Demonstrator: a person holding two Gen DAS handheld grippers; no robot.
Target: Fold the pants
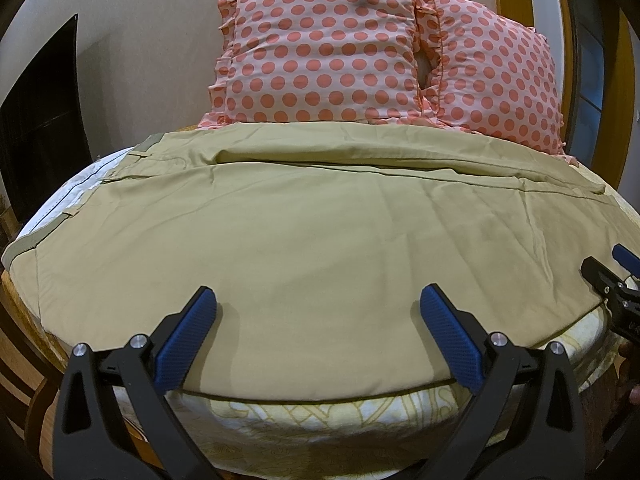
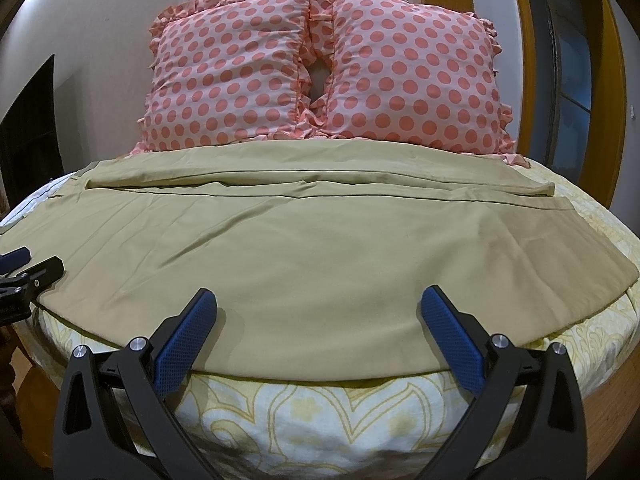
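Observation:
Khaki pants [image 1: 304, 236] lie spread flat across the bed, waistband at the left, legs running to the right; they also show in the right wrist view [image 2: 304, 248]. My left gripper [image 1: 318, 304] is open and empty, hovering over the pants' near edge. My right gripper [image 2: 319, 304] is open and empty too, over the near edge further right. The right gripper's tip shows at the right edge of the left wrist view [image 1: 612, 276], and the left gripper's tip at the left edge of the right wrist view [image 2: 28, 268].
Two pink polka-dot pillows [image 1: 332, 52] [image 2: 412, 76] lean on the wall behind the pants. The bed has a white and yellow patterned cover [image 2: 320, 412]. A wooden door frame [image 2: 608, 80] stands at the right, a dark opening [image 1: 36, 132] at the left.

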